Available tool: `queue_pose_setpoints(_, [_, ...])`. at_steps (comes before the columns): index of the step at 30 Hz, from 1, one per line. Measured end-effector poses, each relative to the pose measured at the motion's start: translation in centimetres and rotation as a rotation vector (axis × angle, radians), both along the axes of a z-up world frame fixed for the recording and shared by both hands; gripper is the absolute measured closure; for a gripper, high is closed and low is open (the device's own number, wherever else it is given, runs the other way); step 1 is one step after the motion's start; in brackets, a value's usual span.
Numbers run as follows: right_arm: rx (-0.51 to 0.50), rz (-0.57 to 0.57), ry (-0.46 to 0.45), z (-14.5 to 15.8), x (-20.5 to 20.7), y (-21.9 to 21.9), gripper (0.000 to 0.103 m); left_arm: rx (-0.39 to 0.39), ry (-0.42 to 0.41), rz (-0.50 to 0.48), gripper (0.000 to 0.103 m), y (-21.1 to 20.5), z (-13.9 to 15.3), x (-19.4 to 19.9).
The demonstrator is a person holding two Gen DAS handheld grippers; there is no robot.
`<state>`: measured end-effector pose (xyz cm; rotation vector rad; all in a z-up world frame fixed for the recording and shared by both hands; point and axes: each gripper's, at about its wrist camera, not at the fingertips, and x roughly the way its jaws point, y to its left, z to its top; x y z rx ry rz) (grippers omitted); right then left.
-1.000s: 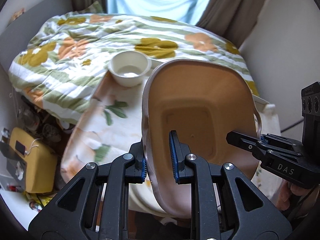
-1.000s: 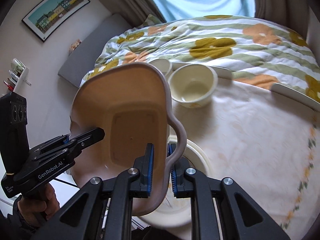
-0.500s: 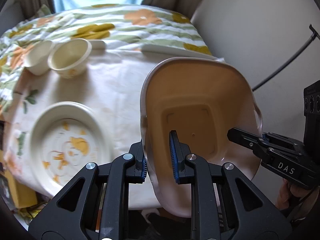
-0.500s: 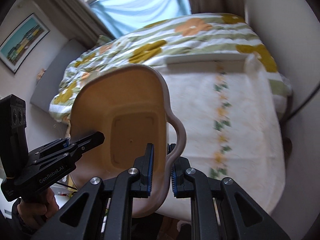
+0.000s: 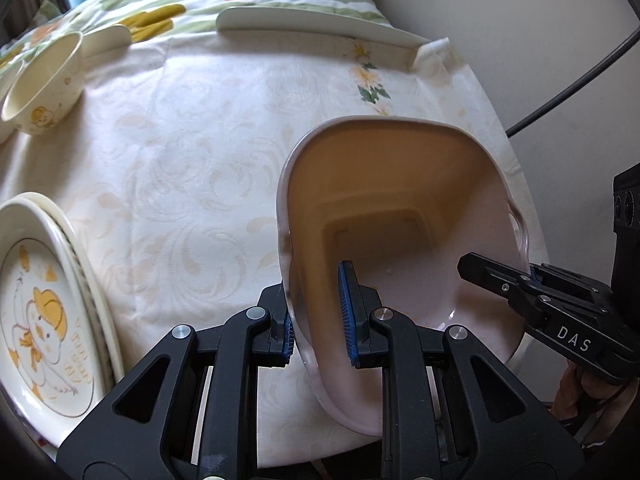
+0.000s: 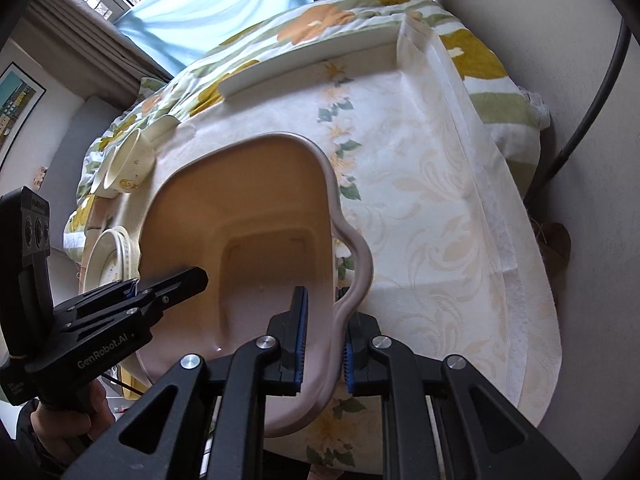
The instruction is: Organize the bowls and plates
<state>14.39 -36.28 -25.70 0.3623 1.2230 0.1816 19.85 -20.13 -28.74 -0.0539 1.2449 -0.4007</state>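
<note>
Left tool (image 5: 318, 316) and right tool (image 6: 322, 338) each pinch opposite rims of a smooth, squarish pink basin (image 5: 400, 216), tilted above the cloth-covered counter (image 5: 192, 152).

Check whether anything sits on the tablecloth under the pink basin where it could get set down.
Nothing visible does. The pink square plastic basin, held by both tongs, hangs over bare cream tablecloth; the duck-print plates and cream bowl sit off to its left.
</note>
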Motion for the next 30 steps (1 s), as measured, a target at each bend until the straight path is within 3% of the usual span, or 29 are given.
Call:
queue_pose_setpoints(14, [0.038, -0.027, 0.013, -1.8, 0.2, -1.2, 0.089, 0.060, -0.025, -0.023, 0.086, -0.6, -0.6, 1.0])
queue_pose_setpoints(15, [0.047, -0.031, 0.014, -1.8, 0.1, -1.2, 0.089, 0.058, -0.028, -0.020, 0.081, -0.6, -0.6, 1.0])
queue_pose_setpoints(17, [0.077, -0.044, 0.007, -1.9, 0.1, -1.4, 0.089, 0.066, -0.032, -0.024, 0.058, -0.7, -0.6, 1.0])
queue_pose_setpoints(18, [0.092, -0.055, 0.004, -1.9, 0.1, -1.6, 0.089, 0.075, -0.040, -0.023, 0.035, -0.6, -0.5, 0.9])
queue_pose_setpoints(19, [0.101, -0.063, 0.005, -1.9, 0.1, -1.7, 0.089, 0.079, -0.056, -0.023, 0.026, -0.7, -0.4, 0.8])
queue_pose_setpoints(21, [0.108, -0.083, 0.009, -1.9, 0.1, -1.9, 0.079, 0.076, -0.069, -0.027, 0.026, -0.7, -0.1, 0.7])
queue_pose_setpoints(23, [0.118, -0.105, 0.007, -1.9, 0.0, -2.3, 0.047, 0.083, -0.064, -0.027, 0.026, -0.7, -0.2, 0.7])
queue_pose_setpoints(30, [0.116, -0.152, -0.015, -0.2, -1.1, -3.6, 0.044, 0.092, -0.071, -0.009, 0.026, 0.1, 0.9, -0.4])
